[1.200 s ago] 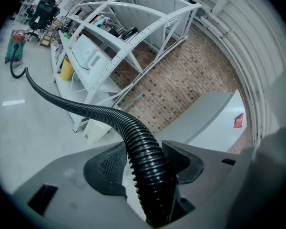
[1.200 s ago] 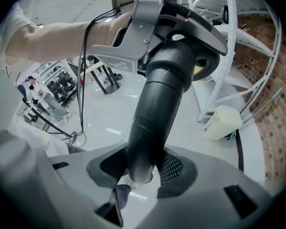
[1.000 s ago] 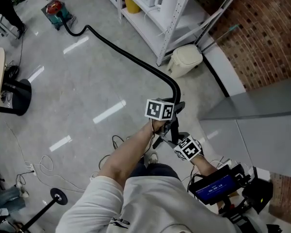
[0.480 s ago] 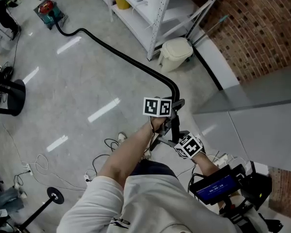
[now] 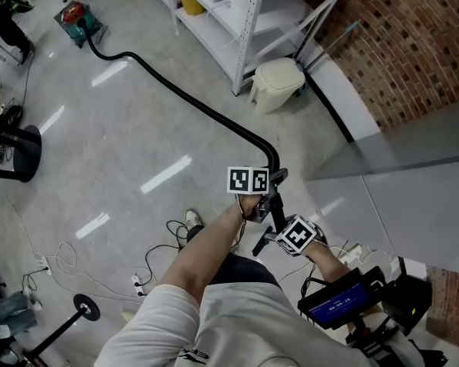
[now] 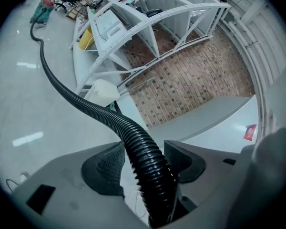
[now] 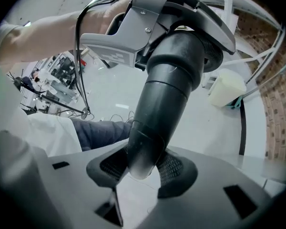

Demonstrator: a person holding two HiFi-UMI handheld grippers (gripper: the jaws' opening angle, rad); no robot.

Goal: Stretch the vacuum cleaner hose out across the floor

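A black ribbed vacuum hose point(image 5: 191, 102) runs from the red and green vacuum cleaner point(image 5: 76, 15) at the far left across the grey floor and rises to my grippers. In the left gripper view the hose point(image 6: 86, 106) passes between the jaws of my left gripper point(image 6: 144, 159). Those jaws have just been opening a little, but the hose still fills the gap and touches both pads. In the head view the left gripper point(image 5: 272, 176) sits just above the right gripper point(image 5: 271, 239). My right gripper point(image 7: 143, 168) is shut on the hose's smooth black end tube point(image 7: 167, 94).
A white shelf rack point(image 5: 237, 21) and a beige bin point(image 5: 279, 82) stand beside the hose's path, with a brick wall point(image 5: 413, 44) and a grey raised surface point(image 5: 398, 205) to the right. Loose cables point(image 5: 161, 266) lie near my feet. A black stand base point(image 5: 19, 151) is at the left.
Both grippers have moved down the head view, toward me, with the hose end. The hose's curve near the grippers has lengthened and lies straighter.
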